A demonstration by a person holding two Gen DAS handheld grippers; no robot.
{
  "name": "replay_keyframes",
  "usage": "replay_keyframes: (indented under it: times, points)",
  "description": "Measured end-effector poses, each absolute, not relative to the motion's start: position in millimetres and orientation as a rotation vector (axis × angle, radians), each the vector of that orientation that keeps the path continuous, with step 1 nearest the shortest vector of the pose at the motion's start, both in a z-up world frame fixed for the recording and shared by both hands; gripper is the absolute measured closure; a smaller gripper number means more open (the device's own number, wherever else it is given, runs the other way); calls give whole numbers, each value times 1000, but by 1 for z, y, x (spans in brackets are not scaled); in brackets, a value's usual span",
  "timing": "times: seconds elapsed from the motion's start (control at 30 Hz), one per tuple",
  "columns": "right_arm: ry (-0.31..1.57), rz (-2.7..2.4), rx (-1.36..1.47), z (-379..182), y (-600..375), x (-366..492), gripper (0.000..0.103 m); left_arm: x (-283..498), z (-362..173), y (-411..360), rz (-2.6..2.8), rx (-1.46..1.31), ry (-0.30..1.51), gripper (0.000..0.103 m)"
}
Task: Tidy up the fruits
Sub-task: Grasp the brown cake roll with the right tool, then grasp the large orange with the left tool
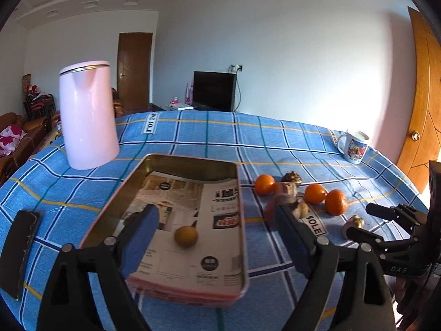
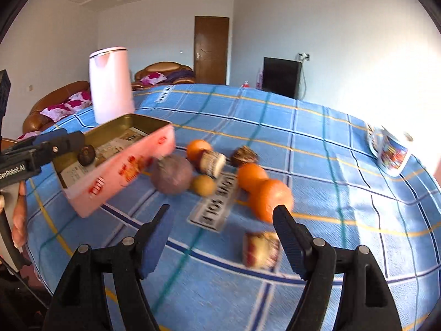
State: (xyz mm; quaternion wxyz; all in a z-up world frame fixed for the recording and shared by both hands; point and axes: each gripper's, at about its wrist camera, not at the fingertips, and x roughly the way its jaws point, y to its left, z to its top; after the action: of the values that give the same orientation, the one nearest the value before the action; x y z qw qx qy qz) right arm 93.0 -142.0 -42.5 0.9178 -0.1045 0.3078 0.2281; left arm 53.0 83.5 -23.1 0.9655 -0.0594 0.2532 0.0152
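Left gripper spread above tin holding small yellow fruit; right gripper spread near oranges.

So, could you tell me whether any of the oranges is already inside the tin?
No, the tin holds one small yellowish fruit, while the oranges lie on the tablecloth.

White tablecloth label far ahead of left gripper: "VE SOLE", first letters cut off. Second label just right of its right finger: "SOLE". Right gripper body, at far right: "DAS". Left gripper body, seen from right wrist: "GenRobot.AI", start clipped. Tin liner print unreadable.
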Motion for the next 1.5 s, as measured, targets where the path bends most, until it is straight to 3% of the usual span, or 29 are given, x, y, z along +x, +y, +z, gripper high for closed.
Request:
replay_keyframes:
  times: [0.43, 0.57, 0.63, 1.1, 1.37, 1.5]
  points:
    - [765, 467, -180, -59, -161, 119, 29, 85, -21, 9, -86, -27, 565, 14]
    - [806, 483, -209, -64, -159, 122, 66, 90, -17, -6, -111, -5, 571, 14]
    - [807, 504, -177, -63, -163, 123, 71, 94, -15, -13, -126, 4, 572, 14]
    - [723, 299, -42, -48, -234, 154, 71, 148, -38, -78, -188, 30, 694, 15]
    - [711, 311, -13, -46, -239, 151, 71, 167, -53, -99, -215, 26, 778, 39]
    - [714, 311, -23, -47, -238, 151, 71, 177, -58, -103, -221, 13, 820, 40]
